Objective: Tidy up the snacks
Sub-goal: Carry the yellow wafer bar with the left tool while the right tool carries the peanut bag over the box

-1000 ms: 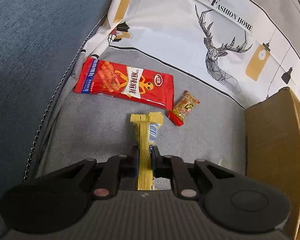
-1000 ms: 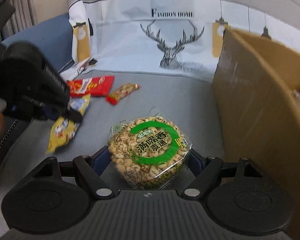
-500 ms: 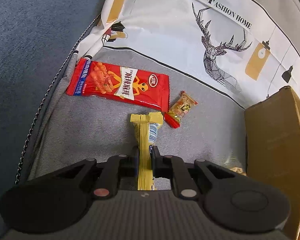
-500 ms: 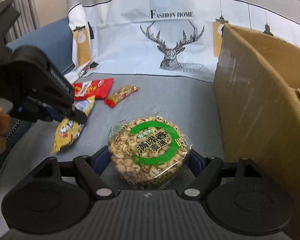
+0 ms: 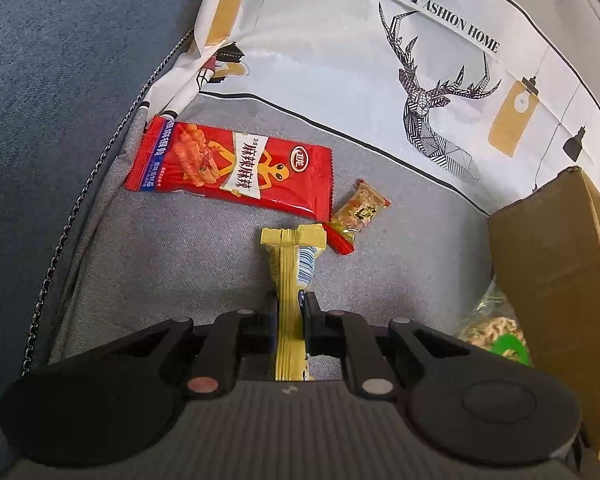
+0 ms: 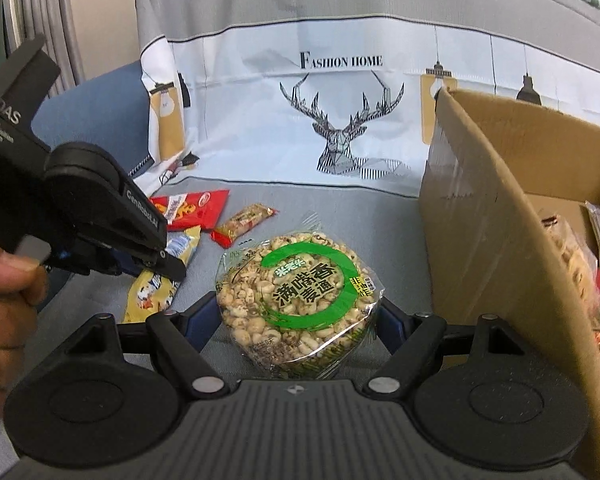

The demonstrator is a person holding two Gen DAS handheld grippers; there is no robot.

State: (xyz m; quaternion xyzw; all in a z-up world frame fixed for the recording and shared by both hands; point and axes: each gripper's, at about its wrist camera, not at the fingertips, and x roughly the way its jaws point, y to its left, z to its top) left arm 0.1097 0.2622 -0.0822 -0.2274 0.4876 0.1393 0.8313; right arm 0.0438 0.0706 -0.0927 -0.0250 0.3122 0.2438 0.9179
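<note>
Left wrist view: left gripper (image 5: 291,316) clamped on yellow packet (image 5: 290,280), long axis pointing straight ahead; cardboard box (image 5: 547,264) lies to right.

Right wrist view: right gripper (image 6: 298,312) pinches round puffed-grain pack (image 6: 298,294) between widely spread fingers; box (image 6: 499,216) just beside, right, nearer this hand.

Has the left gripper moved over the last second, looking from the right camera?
Yes. The left gripper, shut on the yellow packet, has shifted right and up, closer to the red packet.

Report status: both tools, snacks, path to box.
Left tool shut on yellow packet. Right tool clamps puffed-grain cake. Cardboard box alongside, nothing blocking.
</note>
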